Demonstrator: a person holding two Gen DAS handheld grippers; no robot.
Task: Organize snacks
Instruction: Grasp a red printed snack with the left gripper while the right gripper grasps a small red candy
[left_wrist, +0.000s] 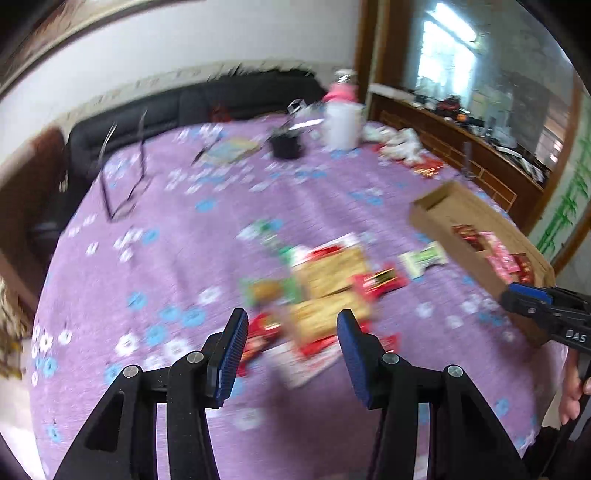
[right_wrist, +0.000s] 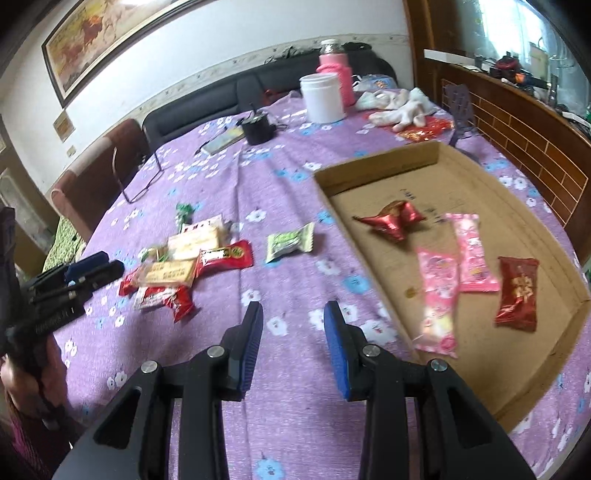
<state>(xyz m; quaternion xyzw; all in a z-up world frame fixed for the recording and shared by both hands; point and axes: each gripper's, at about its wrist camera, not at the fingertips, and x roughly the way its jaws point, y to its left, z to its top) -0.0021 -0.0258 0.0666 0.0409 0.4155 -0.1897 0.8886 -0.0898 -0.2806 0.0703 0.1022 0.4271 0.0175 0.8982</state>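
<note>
- The left gripper (left_wrist: 291, 325) hangs over the purple flowered tablecloth (left_wrist: 147, 280), jaws parted with nothing between them; the view is blurred.
- The right gripper (right_wrist: 293, 314) is likewise empty, its jaws narrowly apart above bare cloth.
- Just beyond the left gripper lies a loose pile of snack packets (right_wrist: 184, 269), red and tan wrappers overlapping.
- A green-and-white packet (right_wrist: 290, 242) lies alone between the pile and the cardboard tray (right_wrist: 436, 155).
- Inside the tray: two pink packets (right_wrist: 439, 295), a dark red packet (right_wrist: 517, 291) and a shiny red wrapped sweet (right_wrist: 391, 218).
- Farther back stand a white tub (right_wrist: 321, 96) and a pink bottle (right_wrist: 338, 74).
</note>
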